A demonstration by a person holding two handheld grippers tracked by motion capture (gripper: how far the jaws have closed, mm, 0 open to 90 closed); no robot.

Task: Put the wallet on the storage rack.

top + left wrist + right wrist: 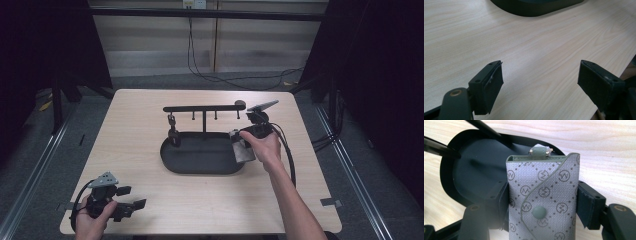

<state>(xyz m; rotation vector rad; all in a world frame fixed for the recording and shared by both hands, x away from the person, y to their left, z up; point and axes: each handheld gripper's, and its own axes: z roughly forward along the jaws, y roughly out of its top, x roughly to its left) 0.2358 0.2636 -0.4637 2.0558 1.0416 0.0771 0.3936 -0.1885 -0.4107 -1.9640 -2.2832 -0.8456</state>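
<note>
A black oval tray (176, 161) with a hook rack (202, 108) above it stands mid-table. My right gripper (239, 136) is shut on a small grey patterned key pouch (543, 197) with a snap button, held over the tray's right end (456, 187); the pouch (243, 151) hangs below the hand. A dark item (173, 135) hangs from a left hook of the rack. My left gripper (131, 196) rests near the table's front left corner, open, with bare wood between its fingers (490, 87).
The wooden table (140, 115) has bare surface left and in front of the tray (534, 7). Cables run on the floor behind the table (215, 77). The right gripper's cable (289, 155) loops beside the forearm.
</note>
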